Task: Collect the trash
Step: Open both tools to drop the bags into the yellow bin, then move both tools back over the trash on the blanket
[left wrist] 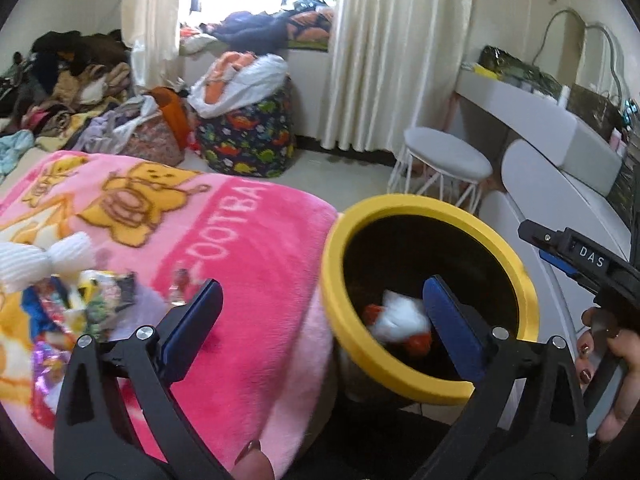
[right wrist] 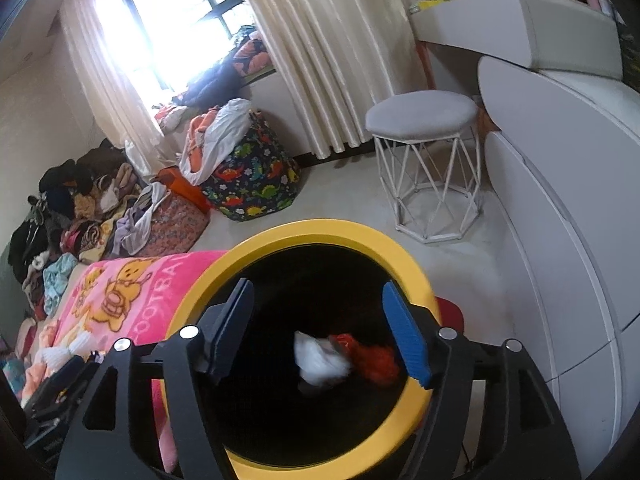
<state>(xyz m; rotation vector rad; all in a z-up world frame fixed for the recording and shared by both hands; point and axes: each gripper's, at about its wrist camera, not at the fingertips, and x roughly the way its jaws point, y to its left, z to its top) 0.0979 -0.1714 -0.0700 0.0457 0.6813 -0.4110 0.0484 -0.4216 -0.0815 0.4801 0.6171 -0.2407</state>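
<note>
Both your grippers hang over the yellow-rimmed bin [right wrist: 332, 236] beside the pink blanket [left wrist: 248, 240], so anything let go drops inside. The right gripper [right wrist: 318, 336] and left gripper [left wrist: 324, 320] stand wide, holding nothing. White and red crumpled trash [right wrist: 344, 360], blurred, shows inside the bin's dark mouth; more wrappers [left wrist: 80, 308] wait on the blanket.

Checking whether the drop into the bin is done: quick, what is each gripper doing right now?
Left gripper: open, holding nothing.
Right gripper: open, holding nothing; white and red trash lies blurred in the yellow-rimmed bin beneath.
</note>
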